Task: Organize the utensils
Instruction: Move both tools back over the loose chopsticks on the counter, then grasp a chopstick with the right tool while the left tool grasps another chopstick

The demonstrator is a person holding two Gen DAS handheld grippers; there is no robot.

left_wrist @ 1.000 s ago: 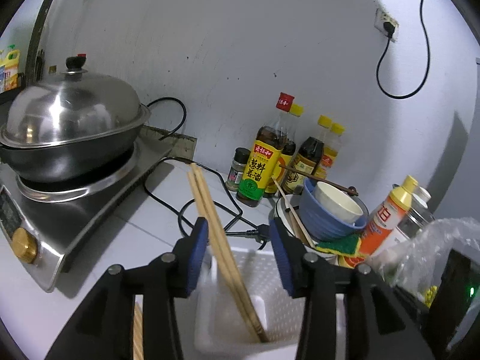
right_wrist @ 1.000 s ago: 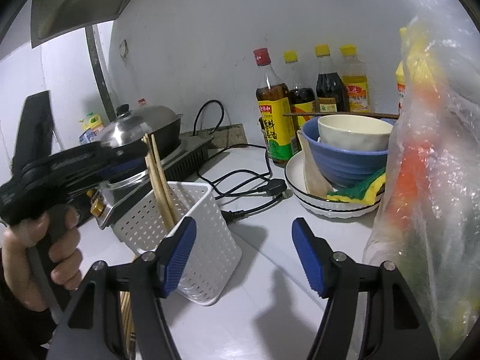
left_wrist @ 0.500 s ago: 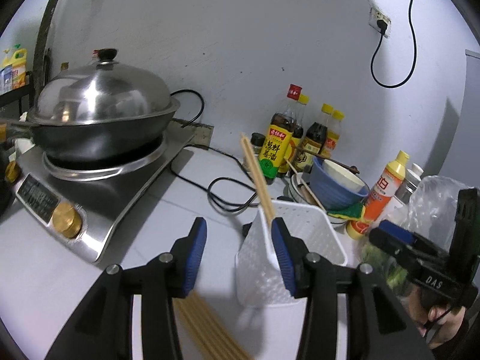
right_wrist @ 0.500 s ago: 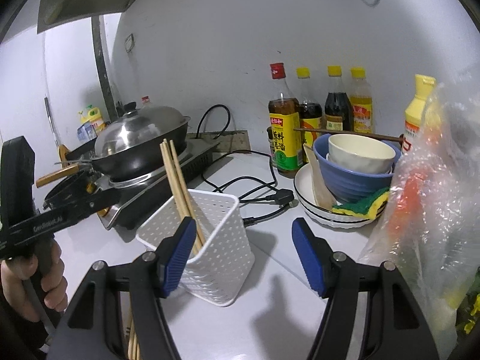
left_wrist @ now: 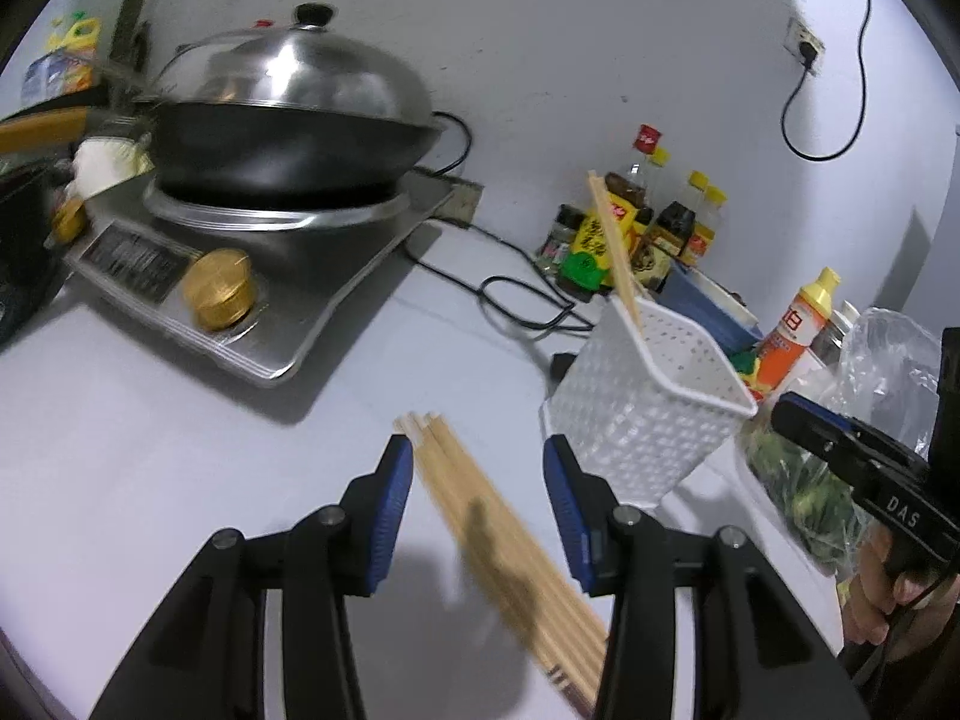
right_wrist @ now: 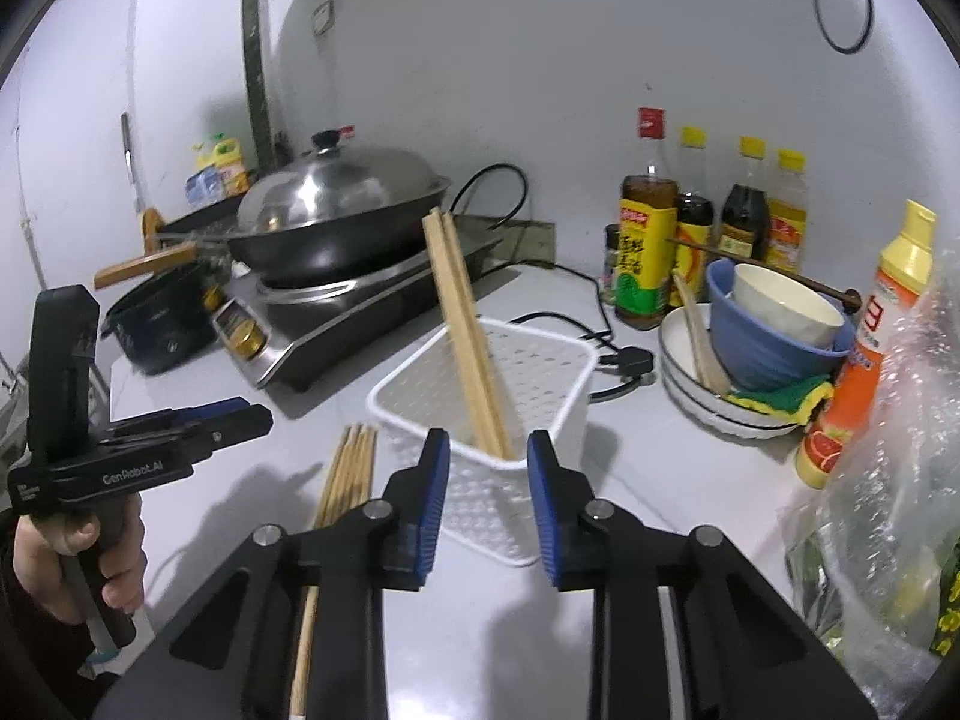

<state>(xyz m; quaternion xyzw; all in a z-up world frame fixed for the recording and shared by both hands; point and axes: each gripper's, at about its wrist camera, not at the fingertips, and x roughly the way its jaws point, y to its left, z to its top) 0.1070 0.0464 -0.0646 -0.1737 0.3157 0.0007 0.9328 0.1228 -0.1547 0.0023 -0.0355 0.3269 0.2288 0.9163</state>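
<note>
Several pale chopsticks (left_wrist: pixel 480 510) lay flat on the counter (left_wrist: pixel 150 450) between the left gripper's (left_wrist: pixel 477 492) part-open, widening, empty jaws, beside the basket (left_wrist: pixel 648 402). From the right gripper (right_wrist: pixel 487 495), closing on nothing, two sticks (right_wrist: pixel 465 330) leaned inside the basket, bowls (right_wrist: pixel 774 336) and bottles (right_wrist: pixel 645 252) behind.

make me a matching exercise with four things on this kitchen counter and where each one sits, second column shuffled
Things:
1. pair of wooden chopsticks
2. bundle of loose wooden chopsticks
3. lidded black wok
4. cream cup

Places:
a. on the silver induction cooker
b. flat on the white counter
c. inside the blue bowl
d. standing in the white perforated plastic basket

Pairs: 1-d, 2-b, 3-a, 4-c
</note>
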